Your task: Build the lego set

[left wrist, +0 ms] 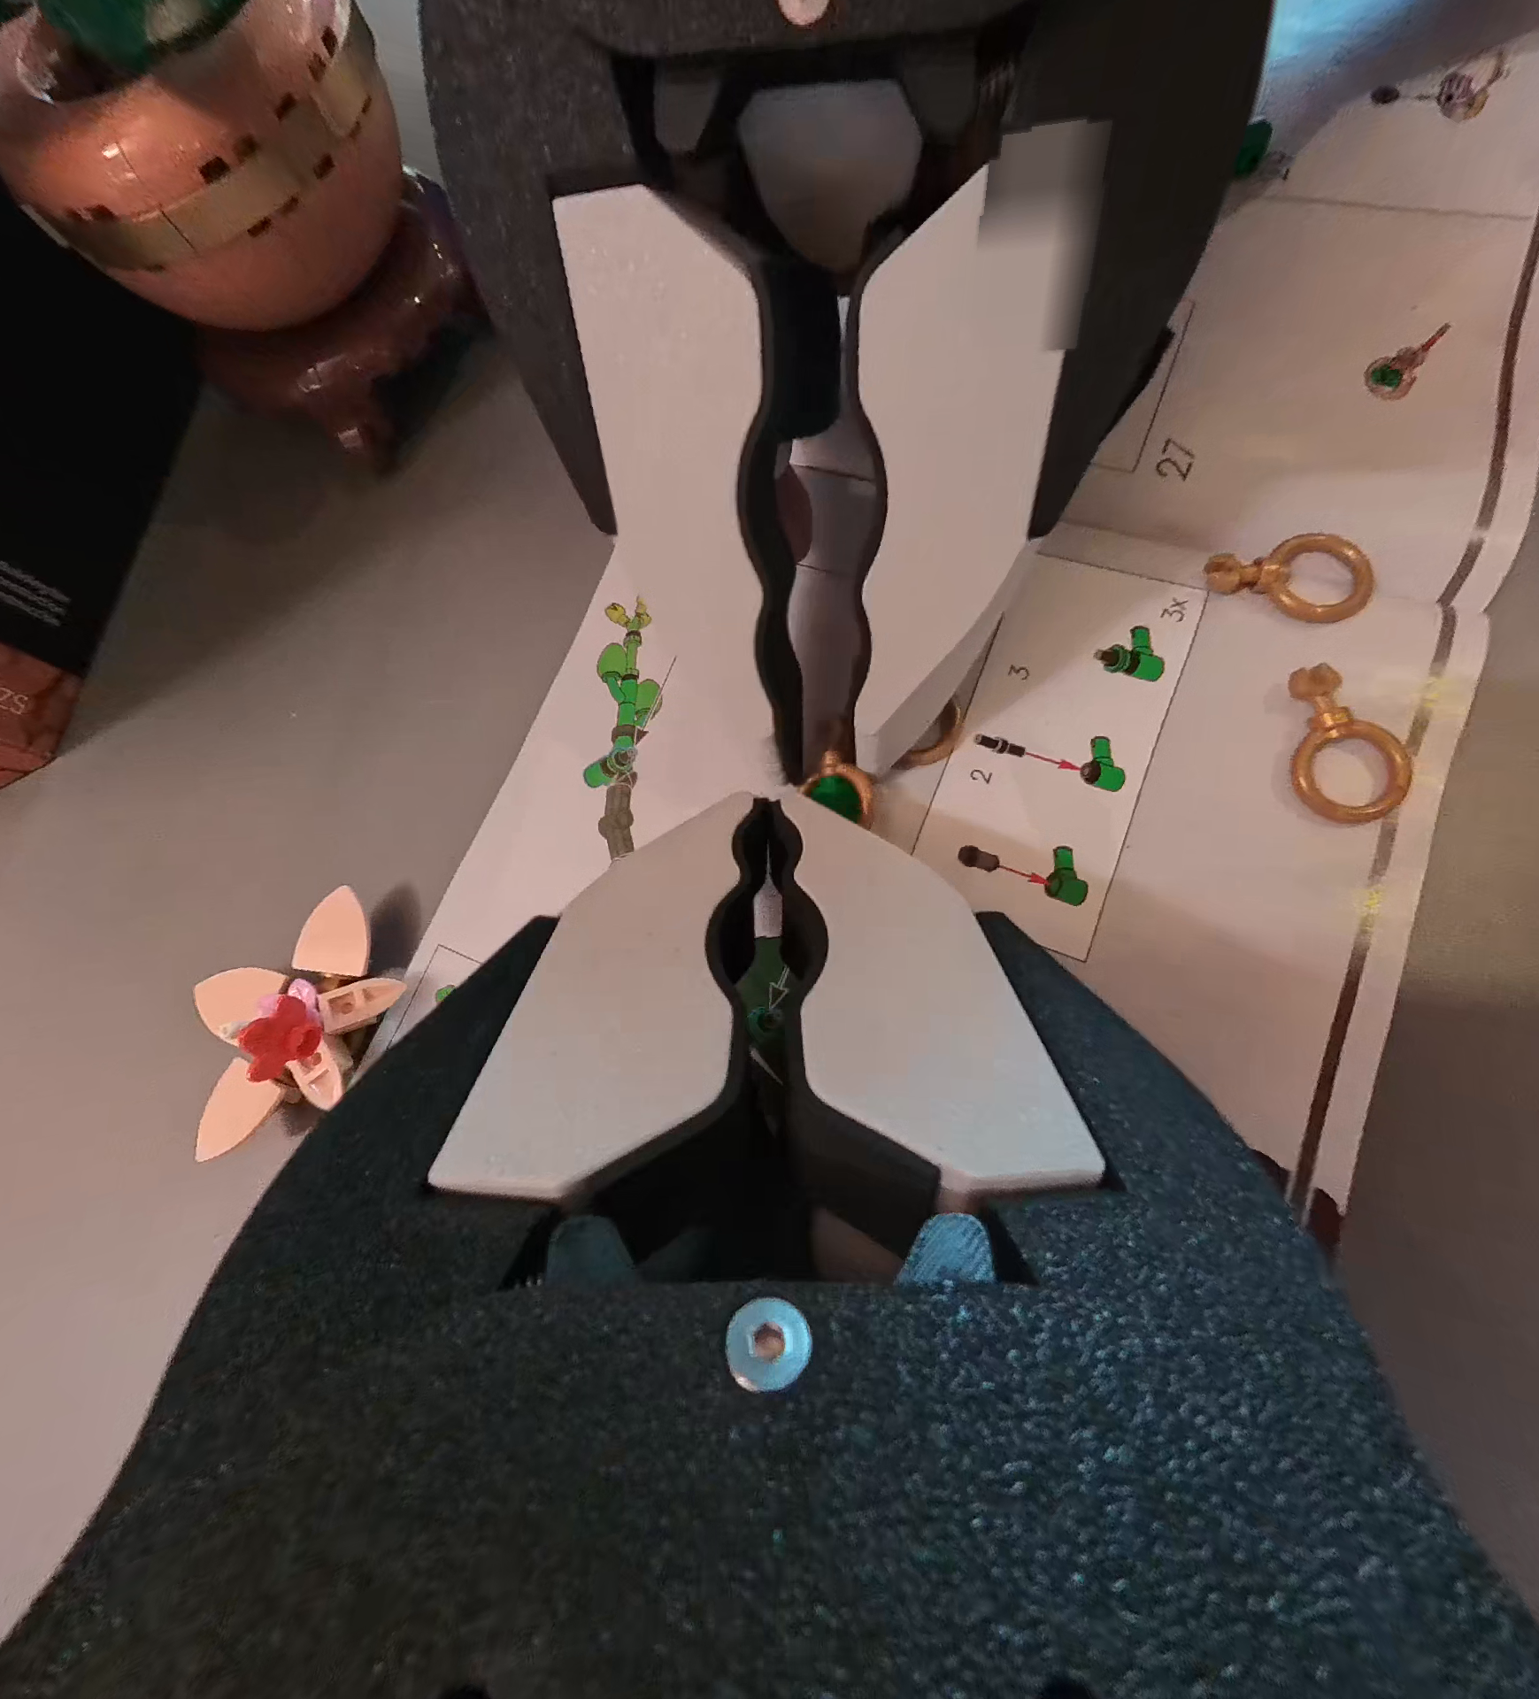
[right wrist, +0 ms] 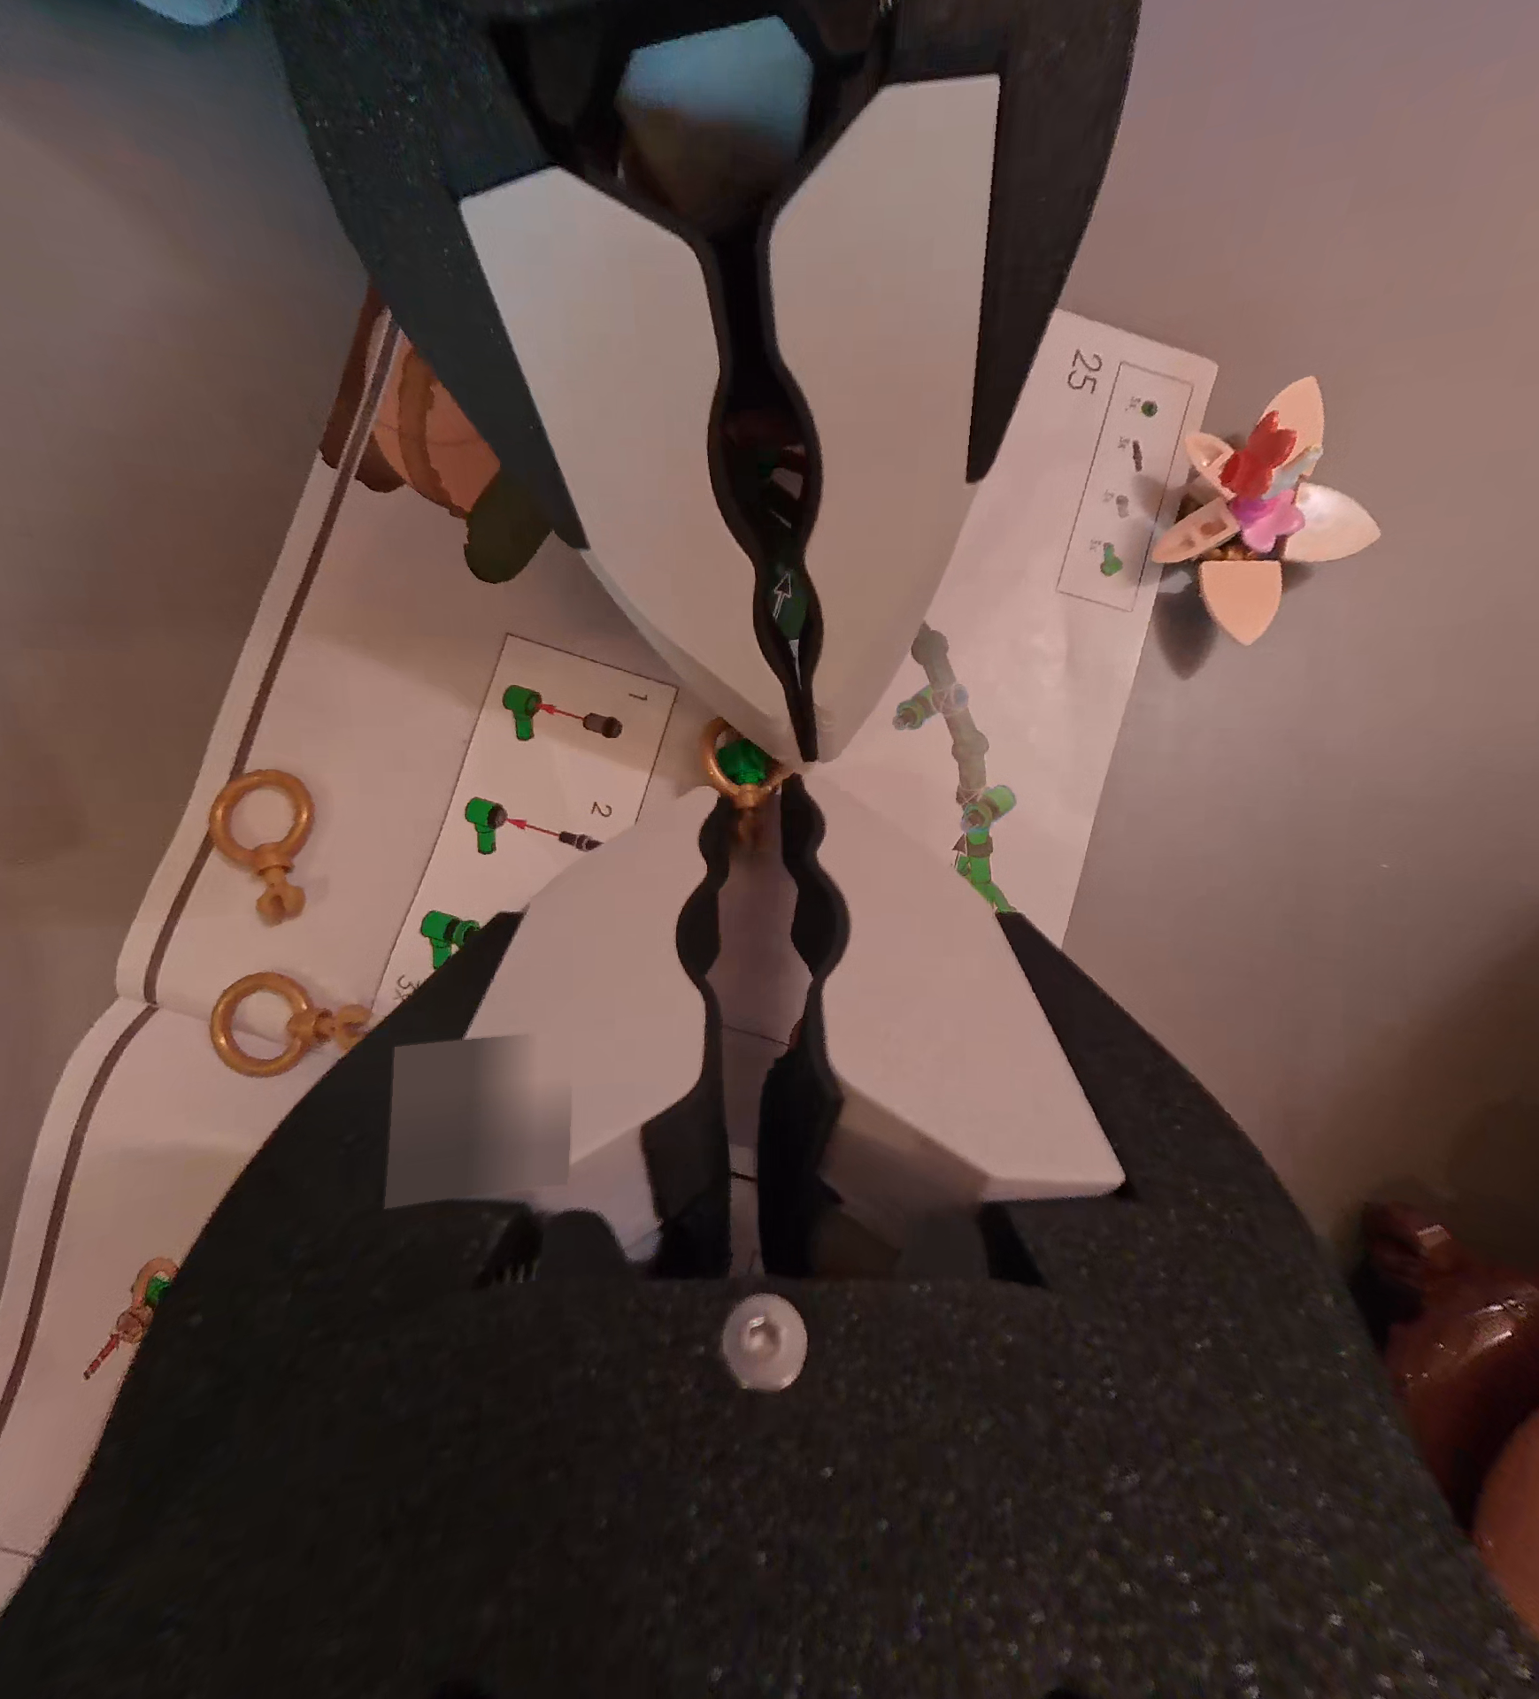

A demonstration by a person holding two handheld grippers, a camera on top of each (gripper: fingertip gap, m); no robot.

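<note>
My two grippers meet tip to tip over the open instruction booklet (left wrist: pixel 1225 883). Between the tips is a gold ring piece (left wrist: pixel 866 789) with a small green piece (left wrist: pixel 830 795) seated in its loop. My left gripper (left wrist: pixel 767 802) is shut, with its tips against the green piece. My right gripper (right wrist: pixel 779 798) is shut on the ring's gold stem (right wrist: pixel 752 818). The ring (right wrist: pixel 718 746) and the green piece (right wrist: pixel 741 759) also show in the right wrist view, with the left gripper (right wrist: pixel 804 749) coming in from above. The exact contact points are partly hidden by the fingers.
Two loose gold rings (left wrist: pixel 1317 581) (left wrist: pixel 1349 756) lie on the booklet, and show in the right wrist view (right wrist: pixel 261 827) (right wrist: pixel 258 1025). A built flower (left wrist: pixel 287 1020) (right wrist: pixel 1253 506) lies on the table beside the booklet. A pink-brown vase (left wrist: pixel 186 184) and a black box (left wrist: pixel 11 414) stand behind.
</note>
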